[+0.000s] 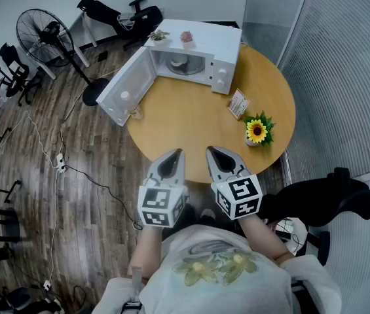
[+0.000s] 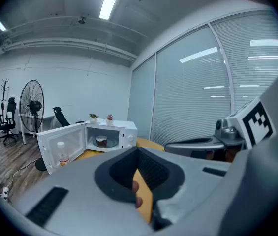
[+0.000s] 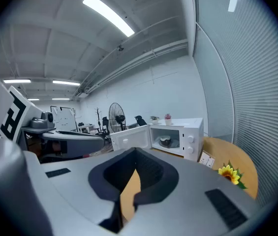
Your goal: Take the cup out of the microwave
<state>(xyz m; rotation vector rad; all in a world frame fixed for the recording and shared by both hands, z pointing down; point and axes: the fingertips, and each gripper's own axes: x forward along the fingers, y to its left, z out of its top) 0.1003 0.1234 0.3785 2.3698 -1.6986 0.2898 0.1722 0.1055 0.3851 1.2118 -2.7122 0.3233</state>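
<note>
A white microwave (image 1: 222, 50) stands at the far side of the round wooden table (image 1: 191, 123), its door (image 1: 124, 89) swung open to the left. Inside sits a dark cup (image 1: 179, 62) on the turntable, also seen as the cup (image 2: 101, 141) in the left gripper view and the cup (image 3: 165, 141) in the right gripper view. My left gripper (image 1: 175, 156) and right gripper (image 1: 212, 153) hover side by side over the table's near edge, far from the microwave. Both point towards it. Their jaws are shut with nothing in them.
A sunflower in a small pot (image 1: 257, 131) and a card stand (image 1: 239, 103) sit on the table's right side. Two small plants (image 1: 186, 38) top the microwave. A small bottle (image 2: 62, 155) stands by the open door. A fan (image 1: 46, 34), chairs and floor cables lie to the left.
</note>
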